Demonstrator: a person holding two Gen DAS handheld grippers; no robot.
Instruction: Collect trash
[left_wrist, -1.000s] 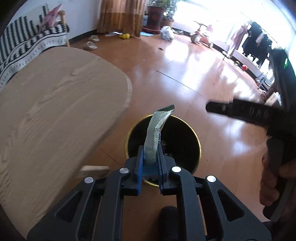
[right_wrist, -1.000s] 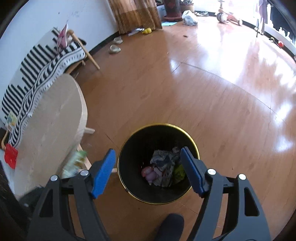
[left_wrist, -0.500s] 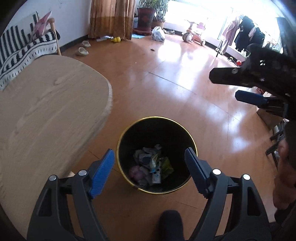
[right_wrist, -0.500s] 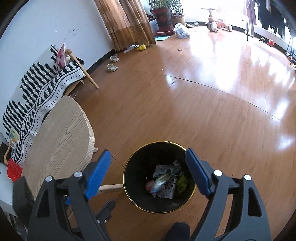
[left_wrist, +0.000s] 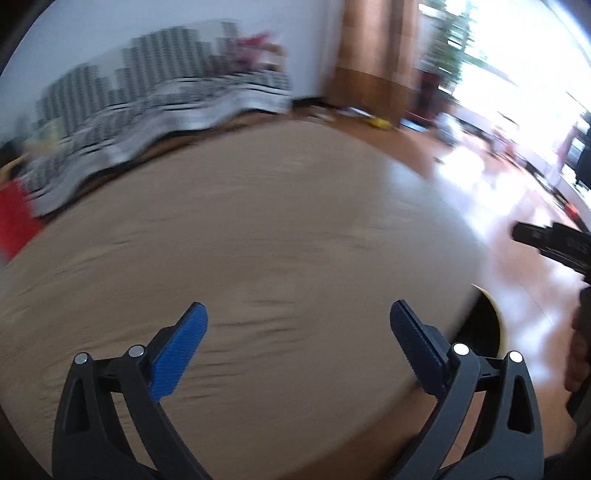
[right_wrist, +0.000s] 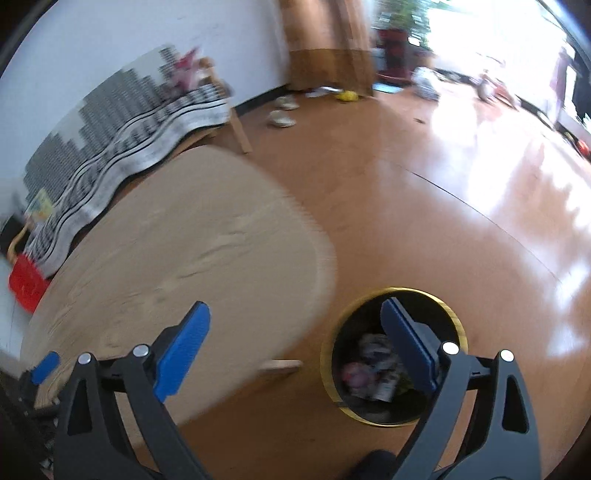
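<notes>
The left gripper (left_wrist: 297, 328) is built of black, triangular-cut arms, each fitted with two round silver screws just behind the pads. Its ribbed pads (left_wrist: 179, 356) are seen in bright blue on one side and in shaded dark blue on the other. The right gripper (right_wrist: 293, 330) is made the same way: black open-frame arms, paired silver screws, blue ribbed pads (right_wrist: 181, 356). A dark rounded part is seen low between its arms.
</notes>
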